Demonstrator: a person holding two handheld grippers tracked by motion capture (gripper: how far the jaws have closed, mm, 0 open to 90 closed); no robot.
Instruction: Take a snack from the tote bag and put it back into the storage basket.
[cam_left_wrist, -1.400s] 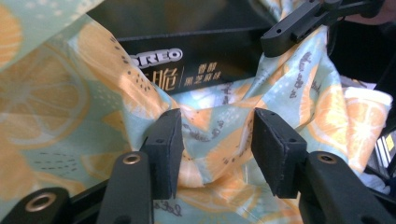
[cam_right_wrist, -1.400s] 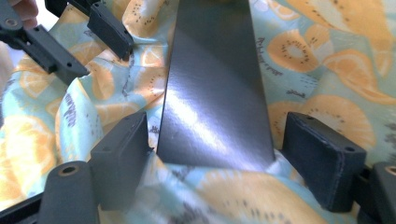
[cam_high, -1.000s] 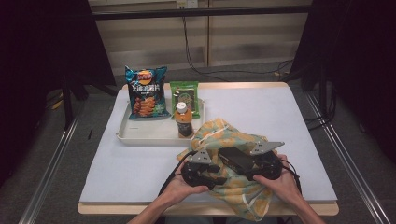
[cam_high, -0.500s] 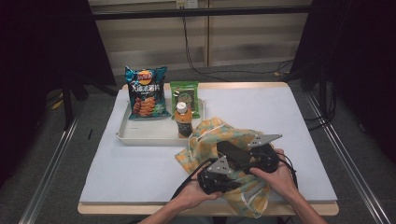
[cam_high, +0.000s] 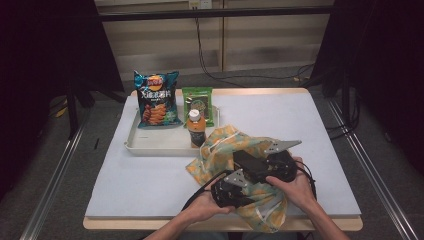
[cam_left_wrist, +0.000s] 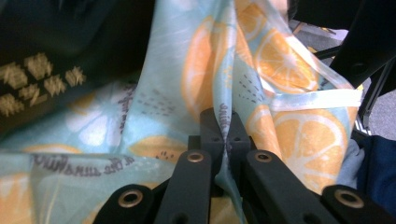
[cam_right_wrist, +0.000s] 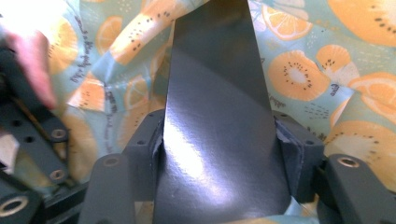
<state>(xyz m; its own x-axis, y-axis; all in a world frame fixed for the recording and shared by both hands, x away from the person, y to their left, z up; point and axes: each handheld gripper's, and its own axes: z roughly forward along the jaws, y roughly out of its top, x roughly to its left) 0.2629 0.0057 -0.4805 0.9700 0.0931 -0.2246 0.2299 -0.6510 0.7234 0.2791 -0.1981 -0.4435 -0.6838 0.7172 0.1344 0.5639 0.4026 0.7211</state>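
Pinching a fold of the bag (cam_left_wrist: 196, 84) in our clenched left tool (cam_left_wrist: 225, 135) near the tabletop's (cam_high: 150, 175) front edge, we grip a dark box (cam_right_wrist: 219, 135) with the right tool (cam_right_wrist: 219, 154), ready to slide it inside once the mouth opens.

Right gripper (cam_right_wrist: 219, 154) clamps black box (cam_right_wrist: 217, 107); fruit-print bag (cam_right_wrist: 327, 60) behind.
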